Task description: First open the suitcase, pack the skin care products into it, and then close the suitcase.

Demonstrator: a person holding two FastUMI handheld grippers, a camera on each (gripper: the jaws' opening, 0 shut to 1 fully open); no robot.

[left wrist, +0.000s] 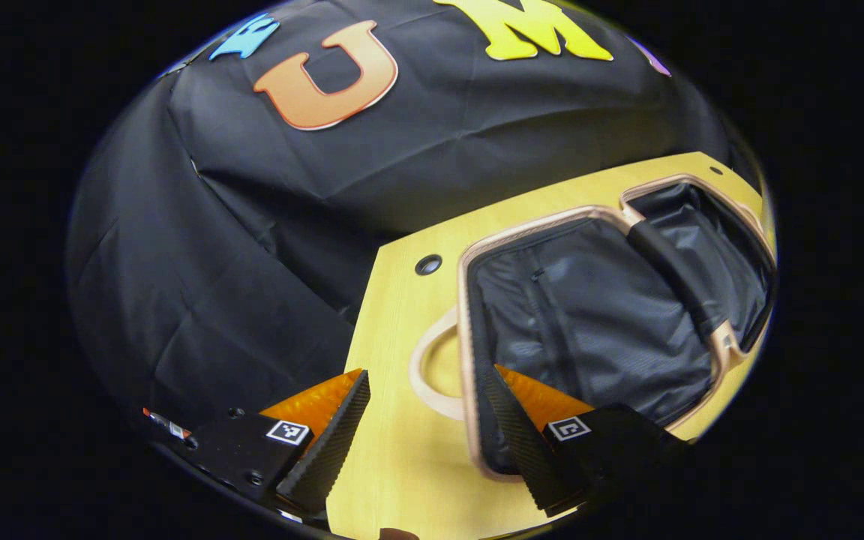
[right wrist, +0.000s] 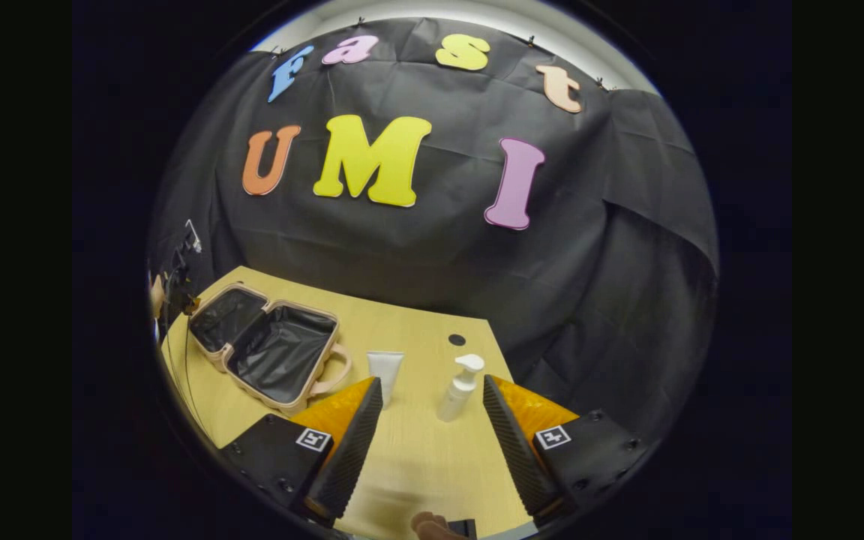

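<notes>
Suitcase (right wrist: 267, 346) lies wide open at 9 o'clock on the pale wood-grain table (right wrist: 417, 457), crinkly black lining showing. A squat white tube (right wrist: 385, 373) and pump bottle (right wrist: 460, 387) stand beside it. Both the left hand-held gripper (left wrist: 421, 439) and right hand-held gripper (right wrist: 432, 442) are spread, holding nothing.

A wooden table (right wrist: 417, 450) bears an open suitcase (right wrist: 271, 349), tube (right wrist: 385, 371) and pump bottle (right wrist: 460, 388).

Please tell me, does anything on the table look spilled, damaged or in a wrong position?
Nothing stands out. The suitcase lies open and flat on the table, its lining empty. The tube and the pump bottle stand upright beside it, apart from each other, with no spill visible.
</notes>
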